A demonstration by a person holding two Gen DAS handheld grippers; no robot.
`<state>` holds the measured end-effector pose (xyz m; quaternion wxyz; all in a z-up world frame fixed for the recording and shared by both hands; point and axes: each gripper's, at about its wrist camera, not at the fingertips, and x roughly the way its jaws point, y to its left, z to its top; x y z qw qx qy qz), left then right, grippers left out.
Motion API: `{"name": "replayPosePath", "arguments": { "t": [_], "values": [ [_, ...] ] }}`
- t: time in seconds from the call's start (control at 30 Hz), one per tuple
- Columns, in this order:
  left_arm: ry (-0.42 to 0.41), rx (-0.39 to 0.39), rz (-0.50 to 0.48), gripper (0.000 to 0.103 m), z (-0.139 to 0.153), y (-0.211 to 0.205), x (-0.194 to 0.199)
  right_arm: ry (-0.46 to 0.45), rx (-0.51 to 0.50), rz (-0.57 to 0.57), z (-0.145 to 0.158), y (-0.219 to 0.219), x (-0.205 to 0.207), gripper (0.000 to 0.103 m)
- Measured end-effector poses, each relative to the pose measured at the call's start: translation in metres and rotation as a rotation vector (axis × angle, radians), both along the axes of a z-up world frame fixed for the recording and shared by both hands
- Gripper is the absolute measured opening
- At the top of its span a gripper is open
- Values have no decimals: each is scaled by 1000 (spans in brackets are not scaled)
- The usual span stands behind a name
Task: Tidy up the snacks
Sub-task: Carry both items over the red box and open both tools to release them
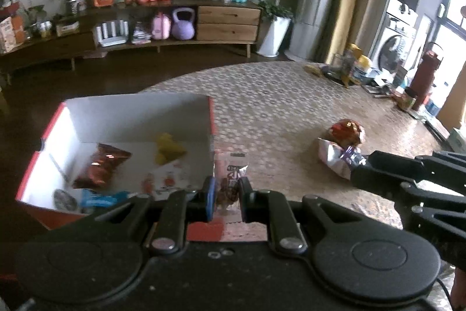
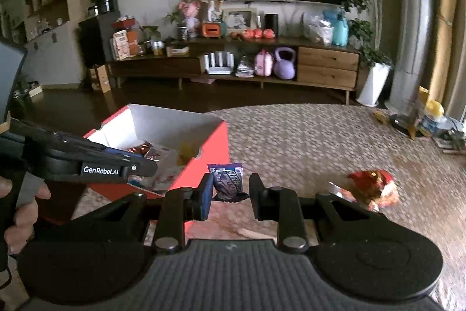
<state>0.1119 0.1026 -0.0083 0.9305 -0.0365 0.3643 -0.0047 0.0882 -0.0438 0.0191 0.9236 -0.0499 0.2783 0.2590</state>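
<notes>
A red box with a white inside [image 1: 65, 118] [image 2: 215, 147] stands on the patterned rug and holds several snack packets. My left gripper [image 1: 228, 194] is shut on a clear packet with a dark label [image 1: 231, 178] at the box's right wall. In the right wrist view the left gripper [image 2: 151, 163] reaches over the box. My right gripper [image 2: 230, 190] is shut on a purple snack packet [image 2: 225, 179] just right of the box. In the left wrist view the right gripper [image 1: 359, 165] holds that purple packet [image 1: 337, 158]. A red and gold packet [image 1: 346, 131] [image 2: 375, 184] lies on the rug to the right.
The rug [image 1: 276, 101] spreads ahead. A long wooden TV cabinet [image 2: 326, 66] with ornaments and a purple kettlebell [image 2: 284, 63] stands against the far wall. A white plant pot [image 2: 374, 83] and clutter [image 1: 355, 69] sit at the right.
</notes>
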Motion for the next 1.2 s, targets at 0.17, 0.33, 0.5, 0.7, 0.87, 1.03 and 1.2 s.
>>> {"name": "replayPosePath", "arguments": {
  "t": [0.17, 0.33, 0.5, 0.7, 0.87, 1.03, 1.2],
  "values": [
    [-8, 10, 40, 13, 4, 28, -7, 1, 0, 25, 2, 25, 6, 26],
    [-5, 22, 79, 13, 7, 53, -6, 4, -1, 52, 4, 52, 16, 26],
    [10, 39, 114, 13, 6, 80, -4, 20, -8, 71, 0, 78, 30, 26],
    [38, 61, 155, 14, -2, 109, 6, 59, -27, 85, -14, 105, 50, 26],
    [54, 87, 205, 14, -12, 135, 16, 79, -53, 105, -29, 126, 62, 26],
    [83, 102, 254, 14, -24, 162, 34, 103, -85, 122, -45, 142, 73, 26],
    [117, 141, 278, 14, -42, 176, 54, 124, -121, 124, -59, 160, 86, 26]
  ]
}}
